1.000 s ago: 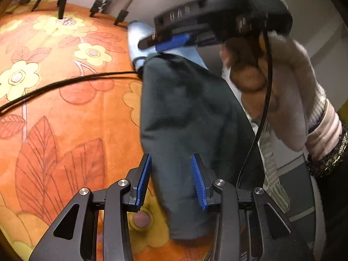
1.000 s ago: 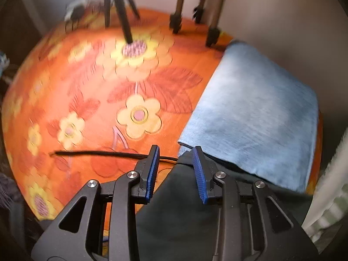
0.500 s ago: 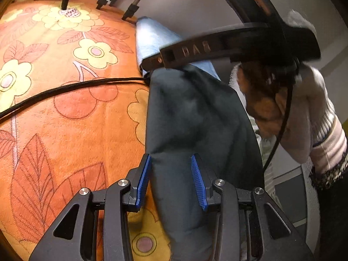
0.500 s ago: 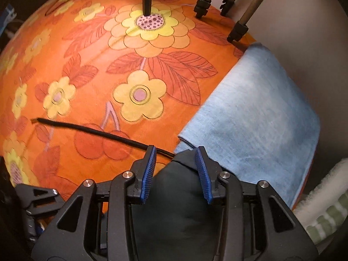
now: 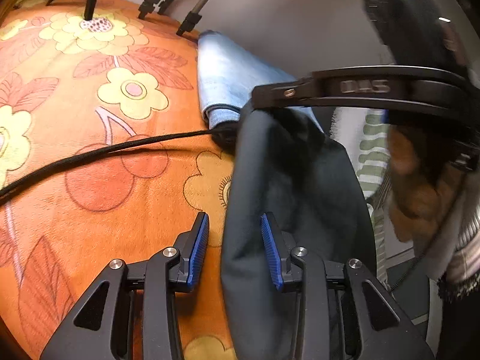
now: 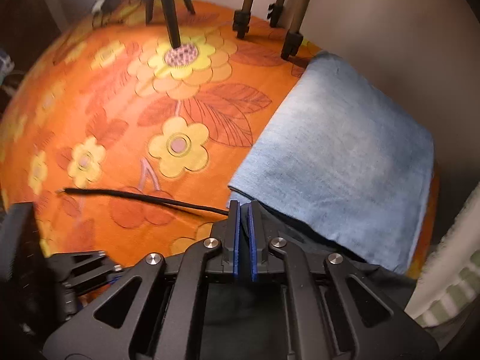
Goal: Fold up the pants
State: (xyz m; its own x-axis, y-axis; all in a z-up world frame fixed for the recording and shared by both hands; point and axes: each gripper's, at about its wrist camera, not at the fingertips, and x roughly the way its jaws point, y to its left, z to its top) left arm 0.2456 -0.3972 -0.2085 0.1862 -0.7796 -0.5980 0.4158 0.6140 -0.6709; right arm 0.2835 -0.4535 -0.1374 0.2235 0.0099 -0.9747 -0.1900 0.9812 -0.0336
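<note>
Dark grey pants (image 5: pixel 288 204) lie folded lengthwise along the right edge of the orange flowered cloth (image 5: pixel 90 180). My left gripper (image 5: pixel 235 240) is open, its jaws straddling the pants' left edge near the near end. My right gripper (image 6: pixel 243 225) is shut on the far corner of the dark pants (image 6: pixel 244 309), next to the black drawstring (image 6: pixel 144 198). In the left wrist view the right gripper's body (image 5: pixel 360 90) sits over the pants' far end, its fingertips hidden.
Folded light blue jeans (image 6: pixel 339 162) lie at the far right, just beyond the dark pants, also seen in the left wrist view (image 5: pixel 228 78). Tripod legs (image 6: pixel 174 9) stand on the cloth at the back. A wall is close on the right.
My right gripper has closed on the far corner of the dark pants. My left gripper stayed open and shifted slightly forward along the pants.
</note>
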